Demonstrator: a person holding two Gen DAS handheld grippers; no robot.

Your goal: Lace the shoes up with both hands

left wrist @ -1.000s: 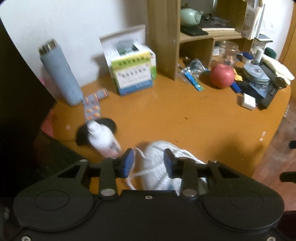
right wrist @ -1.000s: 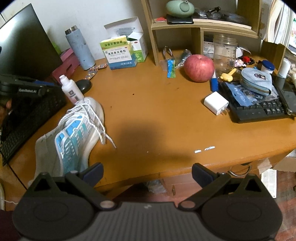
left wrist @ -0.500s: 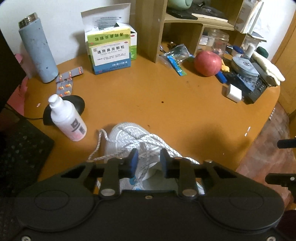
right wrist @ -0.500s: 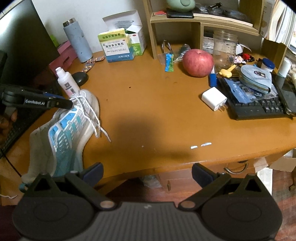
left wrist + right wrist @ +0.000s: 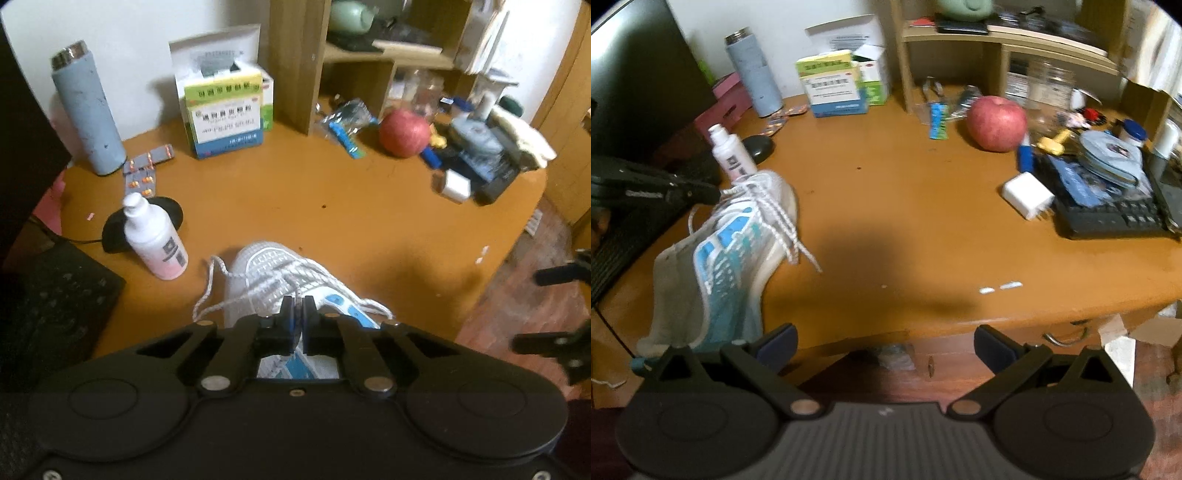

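Observation:
A white and blue sneaker [image 5: 273,273] lies at the front left of the orange desk [image 5: 332,192], toe pointing away from me. My left gripper [image 5: 297,314] is shut on a strand of the white shoelace [image 5: 258,284] over the shoe's middle. From the right wrist view the left gripper [image 5: 714,192] pinches the lacing on top of the sneaker [image 5: 731,251]. One loose lace end [image 5: 207,291] curls on the desk to the left, another lace end [image 5: 805,254] trails right. My right gripper [image 5: 886,341] stands open and empty off the desk's front edge, right of the shoe.
A white bottle [image 5: 159,243] and black mouse [image 5: 110,236] stand just left of the shoe, beside a dark keyboard [image 5: 48,295]. Further back are medicine boxes [image 5: 225,122], a blue flask [image 5: 88,110] and a wooden shelf [image 5: 291,62]. An apple [image 5: 995,122], white charger [image 5: 1027,195] and second keyboard [image 5: 1115,218] fill the right.
My left gripper's jaws went from wide apart to shut on the lace over the shoe, shifting a little along it. The right gripper stayed open and almost still.

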